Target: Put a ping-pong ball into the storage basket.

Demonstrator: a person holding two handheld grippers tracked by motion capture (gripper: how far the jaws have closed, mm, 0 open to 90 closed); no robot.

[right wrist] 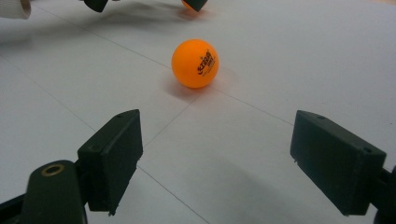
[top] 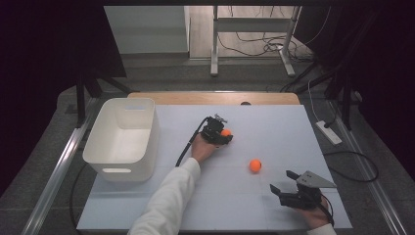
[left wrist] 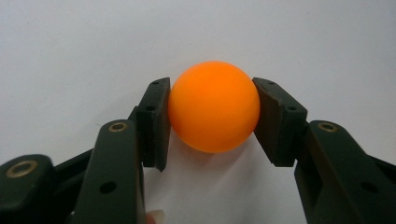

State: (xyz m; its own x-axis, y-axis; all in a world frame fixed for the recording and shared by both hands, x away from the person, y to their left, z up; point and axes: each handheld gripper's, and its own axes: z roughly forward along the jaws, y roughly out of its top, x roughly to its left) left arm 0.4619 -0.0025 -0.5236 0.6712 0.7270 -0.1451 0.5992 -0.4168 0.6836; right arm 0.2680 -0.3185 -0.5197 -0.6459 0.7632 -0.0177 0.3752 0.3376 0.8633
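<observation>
Left gripper (left wrist: 212, 123), right of the bin (top: 122, 137), clamps my ball (left wrist: 213, 112) across its middle against slipping; right gripper (right wrist: 233, 163), jaws apart, faces a second ball (right wrist: 194, 63).

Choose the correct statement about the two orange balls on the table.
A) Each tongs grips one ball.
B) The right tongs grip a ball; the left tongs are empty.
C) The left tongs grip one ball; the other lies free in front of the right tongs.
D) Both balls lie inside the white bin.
C: the left tongs press one orange ball on both sides, while the other ball lies free before the open right tongs.
</observation>
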